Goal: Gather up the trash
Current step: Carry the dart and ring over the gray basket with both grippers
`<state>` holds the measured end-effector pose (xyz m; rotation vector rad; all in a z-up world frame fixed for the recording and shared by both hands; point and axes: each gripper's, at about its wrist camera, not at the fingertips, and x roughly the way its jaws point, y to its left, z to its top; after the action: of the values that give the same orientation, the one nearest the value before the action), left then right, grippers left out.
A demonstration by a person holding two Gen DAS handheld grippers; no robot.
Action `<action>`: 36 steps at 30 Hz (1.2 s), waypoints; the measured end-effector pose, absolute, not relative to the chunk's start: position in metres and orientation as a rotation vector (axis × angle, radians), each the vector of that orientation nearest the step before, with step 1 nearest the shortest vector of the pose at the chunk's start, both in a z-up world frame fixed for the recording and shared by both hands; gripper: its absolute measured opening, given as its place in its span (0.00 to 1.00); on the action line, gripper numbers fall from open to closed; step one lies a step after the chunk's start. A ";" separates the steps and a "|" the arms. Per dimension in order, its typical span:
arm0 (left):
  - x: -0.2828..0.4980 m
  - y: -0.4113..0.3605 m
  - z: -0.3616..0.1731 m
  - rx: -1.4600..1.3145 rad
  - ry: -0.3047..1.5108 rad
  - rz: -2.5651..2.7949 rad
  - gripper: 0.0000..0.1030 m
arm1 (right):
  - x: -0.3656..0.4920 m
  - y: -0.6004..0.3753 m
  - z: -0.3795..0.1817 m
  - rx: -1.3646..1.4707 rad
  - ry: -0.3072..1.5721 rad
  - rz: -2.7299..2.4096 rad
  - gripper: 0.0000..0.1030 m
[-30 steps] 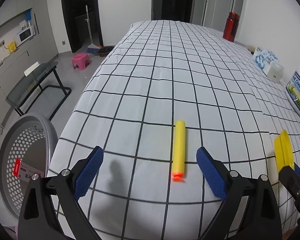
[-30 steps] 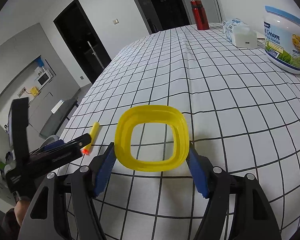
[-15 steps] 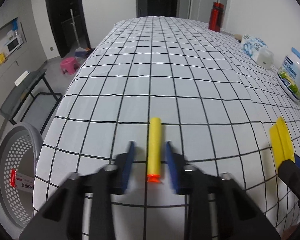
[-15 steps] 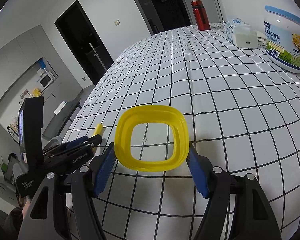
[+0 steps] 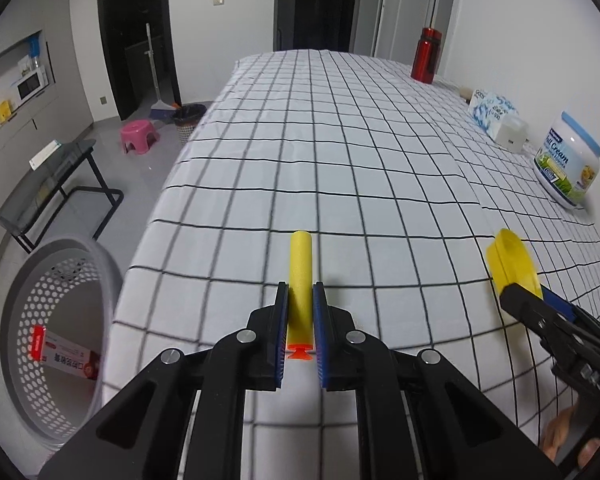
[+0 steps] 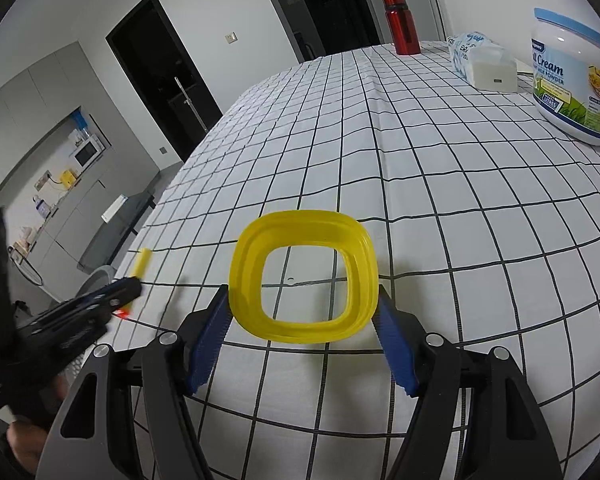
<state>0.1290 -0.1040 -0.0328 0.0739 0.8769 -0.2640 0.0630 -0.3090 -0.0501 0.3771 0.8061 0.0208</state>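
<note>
A yellow foam dart (image 5: 301,264) with an orange tip points away from me near the table's left edge. My left gripper (image 5: 300,300) is closing its jaws on it, and the blue pads (image 5: 283,312) press both of its sides. From the right wrist view the dart (image 6: 141,261) sticks out of the left gripper (image 6: 128,292) at the left. A yellow square plastic ring (image 6: 302,276) is held just above the checked cloth, with my right gripper (image 6: 302,292) shut on its two sides. In the left wrist view this ring (image 5: 512,264) shows edge-on at the right.
A grey perforated basket (image 5: 28,292) stands on the floor off the table's left edge with a red and white box (image 5: 66,354) in it. A milk powder jar (image 5: 568,164), a tissue pack (image 5: 496,114) and a red bottle (image 5: 426,54) line the table's right side.
My left gripper went from wide open around the dart to shut on it, and the view drew back a little. The right gripper and its ring have stayed put.
</note>
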 end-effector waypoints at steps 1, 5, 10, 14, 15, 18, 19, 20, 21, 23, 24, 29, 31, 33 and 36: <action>0.127 -0.100 -0.031 0.075 0.874 -0.262 0.12 | 0.063 -0.307 -0.049 0.371 0.807 0.020 0.65; 0.116 -0.077 -0.025 0.066 0.867 -0.246 0.12 | 0.065 -0.299 -0.045 0.341 0.805 0.026 0.65; 0.109 -0.047 -0.014 0.049 0.844 -0.221 0.12 | 0.068 -0.278 -0.037 0.307 0.816 0.049 0.65; 0.106 -0.018 -0.004 0.025 0.818 -0.194 0.12 | 0.072 -0.251 -0.023 0.275 0.805 0.091 0.65; 0.105 -0.013 -0.002 0.020 0.814 -0.189 0.12 | 0.074 -0.242 -0.018 0.264 0.800 0.108 0.65; 0.102 0.009 0.003 0.002 0.798 -0.164 0.12 | 0.081 -0.216 -0.008 0.243 0.789 0.160 0.65; 0.101 0.016 0.005 -0.002 0.794 -0.154 0.12 | 0.084 -0.208 -0.006 0.238 0.787 0.174 0.65; 0.100 0.022 0.005 -0.005 0.791 -0.146 0.12 | 0.088 -0.196 -0.003 0.231 0.785 0.197 0.65; 0.099 0.033 0.006 -0.010 0.788 -0.129 0.12 | 0.090 -0.187 -0.002 0.226 0.785 0.214 0.65; 0.098 0.047 0.005 -0.014 0.787 -0.106 0.12 | 0.096 -0.167 -0.001 0.217 0.788 0.252 0.65; 0.096 0.058 0.004 -0.017 0.785 -0.086 0.12 | 0.100 -0.158 -0.001 0.214 0.792 0.270 0.65; 0.092 0.098 -0.004 -0.030 0.791 -0.020 0.12 | 0.113 -0.113 -0.009 0.196 0.822 0.349 0.65; 0.091 0.110 -0.009 -0.037 0.800 0.000 0.12 | 0.118 -0.095 -0.014 0.184 0.838 0.377 0.65; 0.091 0.126 -0.015 -0.045 0.812 0.024 0.12 | 0.121 -0.082 -0.017 0.174 0.849 0.398 0.65; 0.091 0.143 -0.021 -0.059 0.826 0.051 0.12 | 0.128 -0.062 -0.022 0.154 0.865 0.432 0.65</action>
<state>0.0912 0.1431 -0.0215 -0.0590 0.8259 0.0510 0.1285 -0.0617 -0.0223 0.1544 0.8647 0.4318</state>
